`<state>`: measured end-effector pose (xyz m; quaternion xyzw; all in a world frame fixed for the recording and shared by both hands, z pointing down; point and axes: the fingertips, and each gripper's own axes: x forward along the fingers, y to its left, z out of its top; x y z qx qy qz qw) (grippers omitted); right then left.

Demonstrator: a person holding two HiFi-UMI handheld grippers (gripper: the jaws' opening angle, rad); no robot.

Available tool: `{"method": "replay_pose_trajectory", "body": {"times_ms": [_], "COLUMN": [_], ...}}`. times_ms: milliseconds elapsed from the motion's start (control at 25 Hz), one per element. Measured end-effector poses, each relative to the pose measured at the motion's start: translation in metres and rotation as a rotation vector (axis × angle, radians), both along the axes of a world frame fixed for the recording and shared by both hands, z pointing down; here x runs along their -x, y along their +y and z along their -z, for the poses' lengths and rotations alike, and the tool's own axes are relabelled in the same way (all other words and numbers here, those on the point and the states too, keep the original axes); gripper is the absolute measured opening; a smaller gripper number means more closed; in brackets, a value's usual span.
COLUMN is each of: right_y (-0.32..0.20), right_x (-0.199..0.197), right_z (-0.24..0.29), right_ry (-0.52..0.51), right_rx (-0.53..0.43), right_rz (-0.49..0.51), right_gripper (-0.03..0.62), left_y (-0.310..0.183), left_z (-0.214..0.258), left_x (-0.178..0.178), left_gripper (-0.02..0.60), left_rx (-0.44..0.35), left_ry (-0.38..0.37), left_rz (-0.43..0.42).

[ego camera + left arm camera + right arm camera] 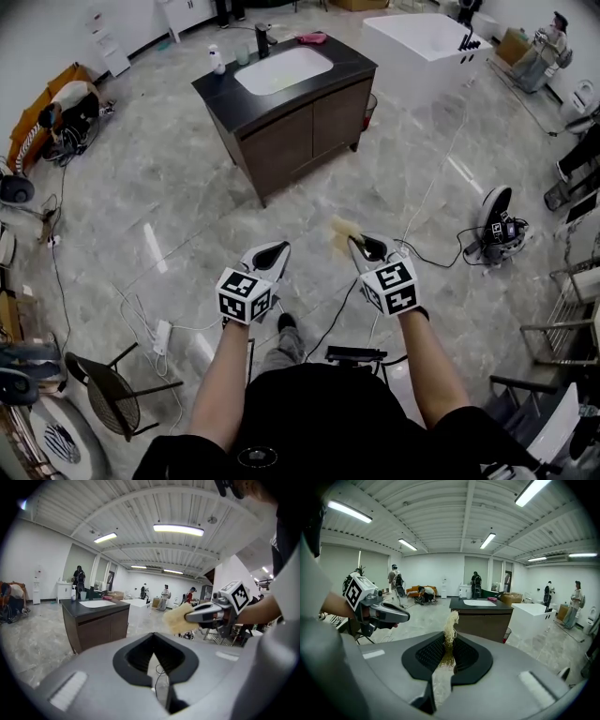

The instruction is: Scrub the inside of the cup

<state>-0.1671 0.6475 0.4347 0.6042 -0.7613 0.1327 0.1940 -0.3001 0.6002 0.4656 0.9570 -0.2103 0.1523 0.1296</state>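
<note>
A yellow fibrous sponge (341, 232) sticks out of my right gripper (356, 244), which is shut on it; in the right gripper view its frayed strands (451, 626) rise between the closed jaws. My left gripper (277, 249) is level with it on the left, jaws shut with nothing between them (153, 656). Both are held out in front of the person above the floor. A small pale cup (243, 56) stands on the dark vanity (272, 127) far ahead, beside the white sink basin (281, 70).
A white bottle (217, 61), a dark faucet (262, 39) and a pink cloth (312, 38) are on the vanity top. A white tub (422, 42) stands to its right. Cables (427, 202), a power strip (160, 335) and a black chair (108, 389) lie around the person.
</note>
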Motion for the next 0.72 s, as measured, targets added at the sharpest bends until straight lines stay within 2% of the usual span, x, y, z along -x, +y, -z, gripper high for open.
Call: {"method": "replay_pose_trajectory", "body": {"times_ms": [160,360,560,720], "right_y": [-0.049,-0.087,-0.119,-0.153], "right_x": [0.012,0.014,0.000,-0.013], "right_z": [0.007,0.009,0.000,-0.013], "right_ry": [-0.006,0.005,-0.008,-0.021], "right_rx": [0.003,0.004,0.029,0.060], "right_rz": [-0.050,-0.105,-0.129,-0.108], "right_gripper": [0.041,0.043,0.043,0.043], "left_y": [-0.053,-0.103,-0.130,-0.160], "left_z": [0.005,0.003,-0.009,-0.020], "left_x": [0.011,0.019,0.006,-0.008], "left_gripper": [0.000,0.000,0.000,0.000], "left_rx": [-0.002,0.008,0.043,0.058], "left_ry": [0.003,0.005,0.011,0.005], "left_rz": [-0.035,-0.054,-0.069,-0.056]}}
